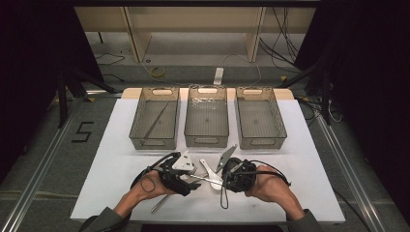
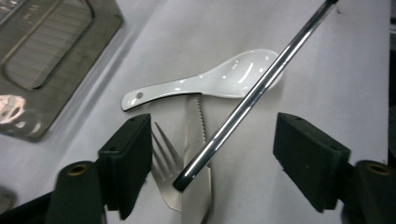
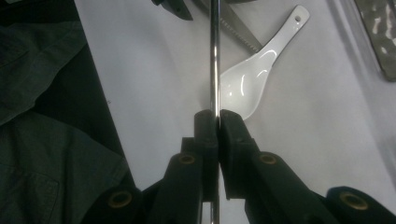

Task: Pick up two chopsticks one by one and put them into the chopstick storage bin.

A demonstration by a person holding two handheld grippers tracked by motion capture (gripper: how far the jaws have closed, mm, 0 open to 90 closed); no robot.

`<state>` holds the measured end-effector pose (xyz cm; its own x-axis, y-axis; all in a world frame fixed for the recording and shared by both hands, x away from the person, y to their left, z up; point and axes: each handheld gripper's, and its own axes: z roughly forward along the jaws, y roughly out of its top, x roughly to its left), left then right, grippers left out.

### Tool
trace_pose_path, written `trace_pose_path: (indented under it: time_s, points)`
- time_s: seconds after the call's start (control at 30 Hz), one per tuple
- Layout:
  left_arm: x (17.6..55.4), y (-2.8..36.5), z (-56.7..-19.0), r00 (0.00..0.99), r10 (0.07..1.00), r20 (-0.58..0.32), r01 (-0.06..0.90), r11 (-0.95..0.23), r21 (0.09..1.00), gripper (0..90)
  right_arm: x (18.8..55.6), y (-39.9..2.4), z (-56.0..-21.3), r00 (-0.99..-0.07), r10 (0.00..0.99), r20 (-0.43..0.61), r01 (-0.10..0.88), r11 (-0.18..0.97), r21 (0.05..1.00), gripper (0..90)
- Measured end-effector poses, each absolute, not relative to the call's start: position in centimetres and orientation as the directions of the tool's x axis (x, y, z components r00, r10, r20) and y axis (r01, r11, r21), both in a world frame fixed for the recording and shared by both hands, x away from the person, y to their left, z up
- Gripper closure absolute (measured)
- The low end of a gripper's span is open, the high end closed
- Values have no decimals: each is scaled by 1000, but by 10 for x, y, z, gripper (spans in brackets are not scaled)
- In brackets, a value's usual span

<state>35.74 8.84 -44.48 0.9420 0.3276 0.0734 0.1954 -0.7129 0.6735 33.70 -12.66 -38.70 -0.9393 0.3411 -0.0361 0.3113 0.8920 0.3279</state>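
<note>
Three bins on white table; right hand-held gripper clamps rod, left agape.

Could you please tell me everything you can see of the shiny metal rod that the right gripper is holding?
The metal rod is thin, round, straight and mirror-bright, like polished steel. The right gripper is shut on it, its jaws pressed together around the shaft. It runs forward above the white ceramic spoon and the serrated knife. Its blunt free end hangs between the left gripper's open jaws, touching neither.
</note>
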Motion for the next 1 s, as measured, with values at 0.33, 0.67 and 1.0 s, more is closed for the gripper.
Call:
trace_pose_path:
  time_s: [0.33,0.67,1.0]
  points:
    - [354,85,-445,965,246,96,125,-746,654,566,335,-124,-388,-950,310,-18,287,898,333,872]
    - [350,85,-446,981,165,103,66,-781,620,727,333,-125,-388,-960,281,-18,259,906,336,870]
    - [341,80,-448,997,50,53,8,-801,598,834,337,-132,-388,-965,261,-15,240,907,347,833]
